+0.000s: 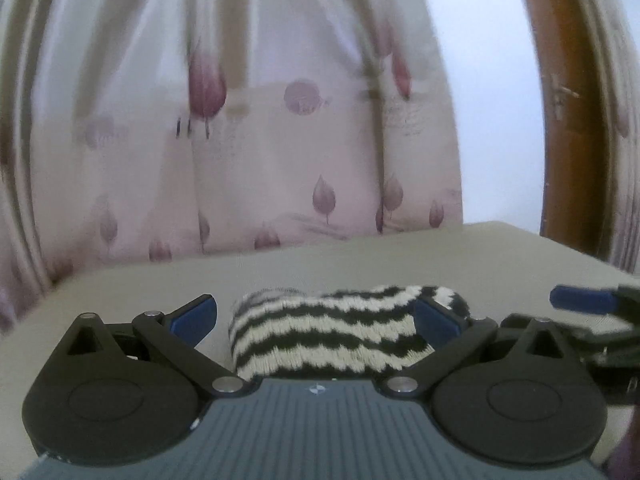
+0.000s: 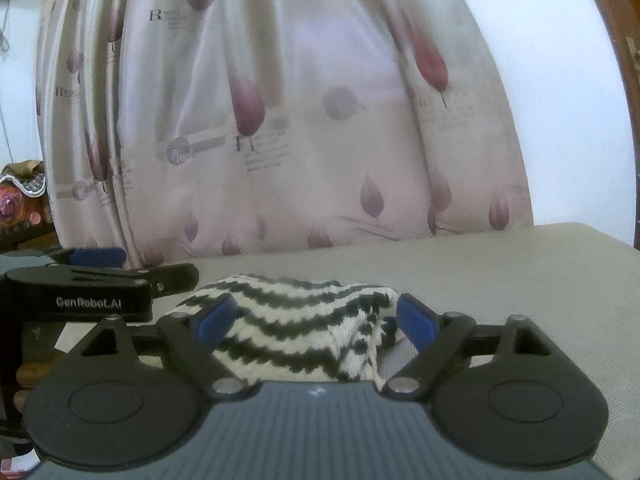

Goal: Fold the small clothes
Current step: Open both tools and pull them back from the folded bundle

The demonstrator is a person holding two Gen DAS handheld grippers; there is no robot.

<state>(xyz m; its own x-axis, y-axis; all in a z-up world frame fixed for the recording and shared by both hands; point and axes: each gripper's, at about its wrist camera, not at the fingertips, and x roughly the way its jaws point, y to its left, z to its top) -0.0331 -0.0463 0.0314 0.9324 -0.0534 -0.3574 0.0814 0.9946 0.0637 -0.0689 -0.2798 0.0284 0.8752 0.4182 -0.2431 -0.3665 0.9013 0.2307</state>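
A small knitted garment with black and cream zigzag stripes [image 1: 320,332] lies folded into a thick bundle on a beige padded surface [image 1: 360,268]. My left gripper [image 1: 316,320] stands open, its blue pads wide apart on either side of the bundle. At the right edge shows one of my right gripper's blue pads [image 1: 580,299]. In the right wrist view the same garment [image 2: 288,328] lies between the spread jaws of my right gripper [image 2: 316,318], which is open with a gap at the right pad. The left gripper's blue pads [image 2: 98,257] show at the left.
A pale curtain with purple leaf prints [image 1: 280,140] hangs just behind the padded surface [image 2: 500,280]. A brown wooden door frame [image 1: 560,120] stands at the right. Dark patterned clutter [image 2: 20,200] sits at the far left.
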